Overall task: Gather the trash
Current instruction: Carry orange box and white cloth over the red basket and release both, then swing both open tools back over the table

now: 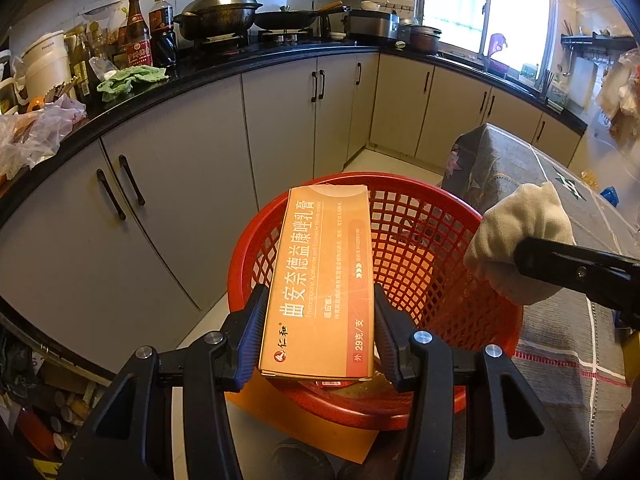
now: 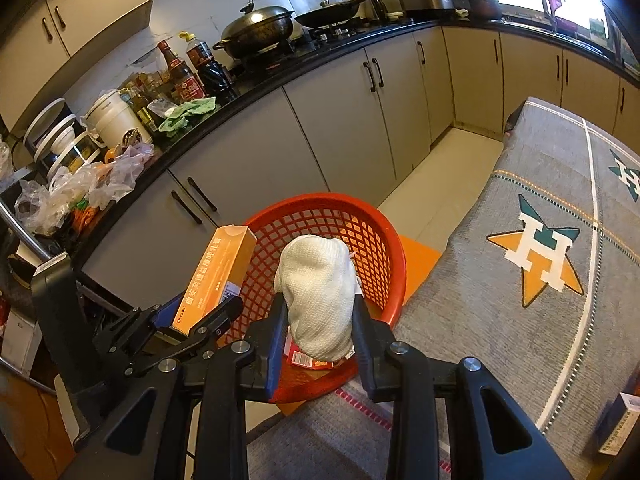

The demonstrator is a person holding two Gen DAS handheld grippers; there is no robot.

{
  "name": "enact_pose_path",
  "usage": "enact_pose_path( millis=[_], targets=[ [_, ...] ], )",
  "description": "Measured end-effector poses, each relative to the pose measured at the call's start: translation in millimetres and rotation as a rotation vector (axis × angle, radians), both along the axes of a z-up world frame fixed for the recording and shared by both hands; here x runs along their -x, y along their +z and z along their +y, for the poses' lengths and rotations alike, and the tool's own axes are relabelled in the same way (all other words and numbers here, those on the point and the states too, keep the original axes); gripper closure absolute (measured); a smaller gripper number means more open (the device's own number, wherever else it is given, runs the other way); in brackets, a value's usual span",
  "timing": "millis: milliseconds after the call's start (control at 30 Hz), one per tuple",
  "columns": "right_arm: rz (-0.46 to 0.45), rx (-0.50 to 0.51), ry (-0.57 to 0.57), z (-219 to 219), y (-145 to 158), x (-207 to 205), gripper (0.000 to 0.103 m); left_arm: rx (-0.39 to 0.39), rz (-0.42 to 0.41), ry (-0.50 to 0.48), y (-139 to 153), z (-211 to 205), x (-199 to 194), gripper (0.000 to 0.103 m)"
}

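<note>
Two grippers hold trash above the round red plastic basket (image 1: 420, 248) with lattice walls.

The left gripper (image 1: 320, 336) is closed on a long flat orange cardboard box (image 1: 320, 276), smooth and printed, over the basket's near rim. The right gripper (image 2: 320, 332) is closed on a crumpled white paper towel (image 2: 320, 296) with woven texture, over the basket's inside, beside the grey patterned cloth (image 2: 520, 280).
</note>
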State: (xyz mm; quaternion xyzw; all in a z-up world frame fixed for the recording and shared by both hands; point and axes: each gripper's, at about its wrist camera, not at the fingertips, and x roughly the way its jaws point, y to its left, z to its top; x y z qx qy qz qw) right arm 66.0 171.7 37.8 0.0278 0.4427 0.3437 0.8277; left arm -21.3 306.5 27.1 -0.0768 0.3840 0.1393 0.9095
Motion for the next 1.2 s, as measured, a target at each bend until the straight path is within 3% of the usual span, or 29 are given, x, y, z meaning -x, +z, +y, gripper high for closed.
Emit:
enact_pose_path(
  millis=[300, 467, 633, 1200],
  targets=[
    [0.019, -0.016, -0.013, 3, -4, -9, 0.067, -0.003, 0.002, -0.010, -3, -2, -7, 0.055],
    [0.012, -0.020, -0.015, 5, -3, -10, 0.058, -0.009, -0.005, -0.019, -2, -4, -8, 0.050],
    [0.004, -0.027, -0.020, 1, 1, -7, 0.058, -0.008, -0.009, -0.017, 0, -4, -6, 0.049],
    [-0.026, -0.066, -0.081, -65, 12, 40, 0.053, -0.073, -0.058, -0.047, 22, -48, 27, 0.042]
  ],
)
